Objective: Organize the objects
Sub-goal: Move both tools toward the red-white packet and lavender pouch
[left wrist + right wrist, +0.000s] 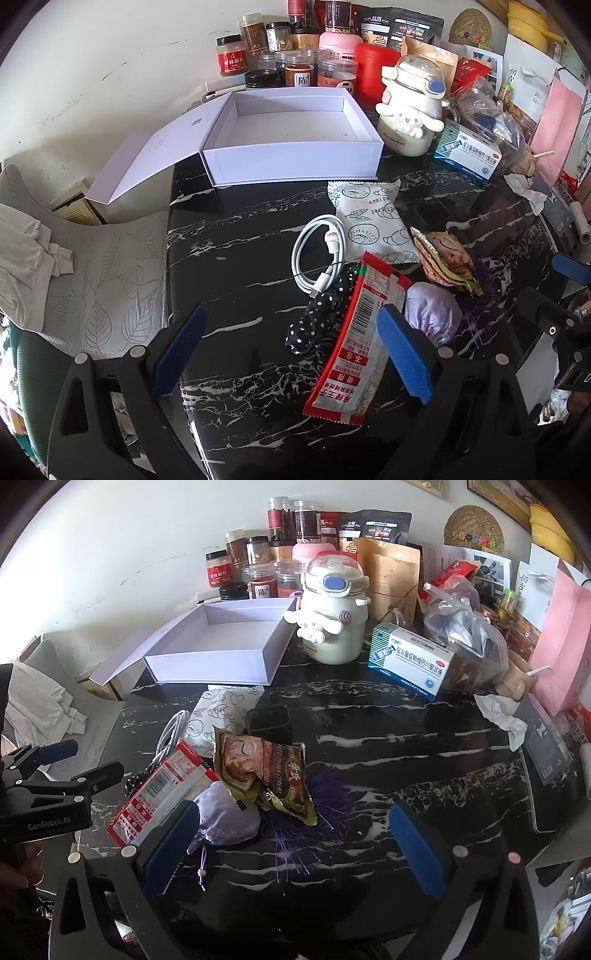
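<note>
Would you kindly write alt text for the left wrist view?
The open left gripper hovers above a black marble table over a red-and-white packet, polka-dot fabric and a coiled white cable. An empty white box sits open behind, before jars.

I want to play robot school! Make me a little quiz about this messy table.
1. True or false: the white box has nothing inside.
2. What lies coiled beside the white bread packet: A) a white cable, B) a spoon, C) a ribbon?
3. Fill in: the jaws of both the left gripper and the right gripper stand ____.

Key: 1 true; 2 A; 3 open.
</note>
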### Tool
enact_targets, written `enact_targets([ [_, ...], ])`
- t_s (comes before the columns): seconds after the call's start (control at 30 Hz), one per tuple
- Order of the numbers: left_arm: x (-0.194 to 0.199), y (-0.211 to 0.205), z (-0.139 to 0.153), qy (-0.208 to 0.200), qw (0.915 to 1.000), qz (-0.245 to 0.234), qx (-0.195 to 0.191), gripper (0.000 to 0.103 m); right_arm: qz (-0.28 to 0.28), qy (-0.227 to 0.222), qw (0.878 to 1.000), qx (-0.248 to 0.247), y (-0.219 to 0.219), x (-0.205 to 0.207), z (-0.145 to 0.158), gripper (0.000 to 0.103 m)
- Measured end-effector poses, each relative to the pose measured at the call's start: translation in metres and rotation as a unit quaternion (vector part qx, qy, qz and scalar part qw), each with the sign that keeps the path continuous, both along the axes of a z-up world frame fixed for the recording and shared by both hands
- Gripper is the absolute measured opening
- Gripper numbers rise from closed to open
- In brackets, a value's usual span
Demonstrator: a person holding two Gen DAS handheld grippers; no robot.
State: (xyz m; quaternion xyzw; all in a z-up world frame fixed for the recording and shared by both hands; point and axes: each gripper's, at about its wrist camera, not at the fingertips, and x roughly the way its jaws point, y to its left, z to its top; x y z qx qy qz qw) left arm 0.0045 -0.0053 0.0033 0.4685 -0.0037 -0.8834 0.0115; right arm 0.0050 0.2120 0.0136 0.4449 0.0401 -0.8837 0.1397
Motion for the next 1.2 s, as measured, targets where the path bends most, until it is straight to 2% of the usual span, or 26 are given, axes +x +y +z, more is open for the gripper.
enact_targets([
  [1.2,0.018,0.002,0.011,0.015,0.9999,-0.006,0.003,0.093,-0.006,0.014,1.000,0.006,0.004,0.011,0.004,0.102],
])
